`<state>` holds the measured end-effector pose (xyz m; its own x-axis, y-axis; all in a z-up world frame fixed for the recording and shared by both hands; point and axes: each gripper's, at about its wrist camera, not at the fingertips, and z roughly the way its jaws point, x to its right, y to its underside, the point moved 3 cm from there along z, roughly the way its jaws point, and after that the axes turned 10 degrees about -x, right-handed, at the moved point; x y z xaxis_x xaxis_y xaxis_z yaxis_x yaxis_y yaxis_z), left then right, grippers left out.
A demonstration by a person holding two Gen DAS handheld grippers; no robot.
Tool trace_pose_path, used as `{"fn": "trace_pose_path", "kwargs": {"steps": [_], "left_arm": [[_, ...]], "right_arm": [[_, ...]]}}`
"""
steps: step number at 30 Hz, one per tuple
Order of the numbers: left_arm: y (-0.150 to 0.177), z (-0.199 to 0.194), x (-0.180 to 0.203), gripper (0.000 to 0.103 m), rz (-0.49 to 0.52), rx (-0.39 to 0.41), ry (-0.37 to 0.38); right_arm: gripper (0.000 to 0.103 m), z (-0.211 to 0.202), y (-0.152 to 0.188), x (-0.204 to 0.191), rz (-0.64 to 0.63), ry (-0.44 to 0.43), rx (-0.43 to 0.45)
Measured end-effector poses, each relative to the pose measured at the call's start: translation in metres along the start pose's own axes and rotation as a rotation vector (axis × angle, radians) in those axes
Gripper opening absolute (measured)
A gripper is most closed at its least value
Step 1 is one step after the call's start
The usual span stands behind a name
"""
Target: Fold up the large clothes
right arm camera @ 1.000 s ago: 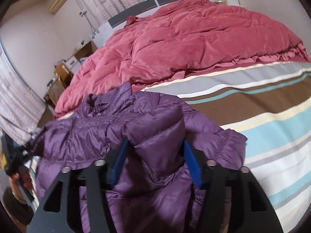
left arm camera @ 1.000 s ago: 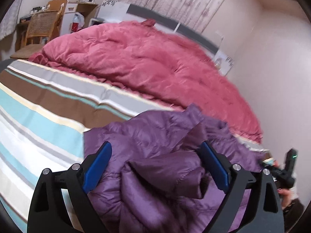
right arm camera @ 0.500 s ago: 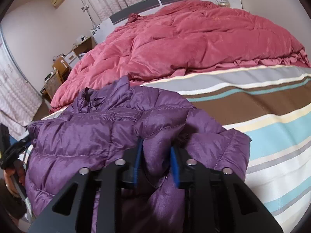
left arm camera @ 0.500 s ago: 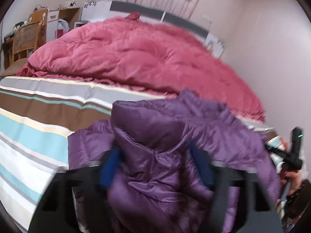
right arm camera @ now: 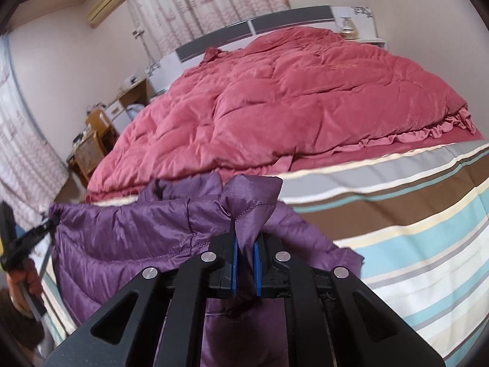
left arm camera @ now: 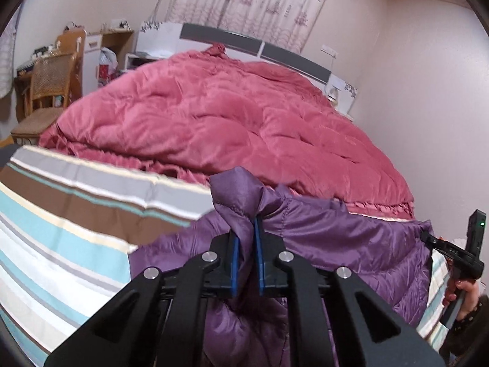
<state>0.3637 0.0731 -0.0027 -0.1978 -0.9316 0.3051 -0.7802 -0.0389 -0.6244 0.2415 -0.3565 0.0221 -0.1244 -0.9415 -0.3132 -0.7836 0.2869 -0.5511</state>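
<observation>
Left gripper [left arm camera: 245, 232] and right gripper [right arm camera: 245, 238] each have jaws clamped on the purple jacket [left arm camera: 351, 238], lower centre. The left view alone shows a chair [left arm camera: 49, 82], upper left.

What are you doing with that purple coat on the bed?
A person is folding a purple puffer jacket using two handheld grippers. The left gripper is clamped on a bunched bit of the jacket, and the right gripper pinches another bunched bit. The jacket is stretched between them above the striped blanket, lifted rather than lying flat. Behind it, a pink comforter is heaped across the bed. No fold is finished yet.
</observation>
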Motion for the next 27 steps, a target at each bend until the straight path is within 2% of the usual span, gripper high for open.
{"fn": "trace_pose_path", "kwargs": {"steps": [8,15,18,27], "left_arm": [[-0.019,0.038,0.004,0.008,-0.060,-0.011,-0.141],[-0.007,0.079,0.001,0.008,-0.051,-0.055,-0.248],[0.002,0.095,-0.010,0.008,-0.052,-0.077,-0.275],[0.016,0.130,-0.023,0.009,-0.063,-0.094,-0.291]], "right_arm": [[0.008,0.039,-0.021,-0.004,0.032,0.115,0.001],[0.008,0.086,-0.017,0.000,-0.001,0.204,-0.038],[0.008,0.102,-0.013,0.001,-0.024,0.236,-0.050],[0.008,0.136,-0.002,0.001,-0.059,0.277,-0.061]]}}
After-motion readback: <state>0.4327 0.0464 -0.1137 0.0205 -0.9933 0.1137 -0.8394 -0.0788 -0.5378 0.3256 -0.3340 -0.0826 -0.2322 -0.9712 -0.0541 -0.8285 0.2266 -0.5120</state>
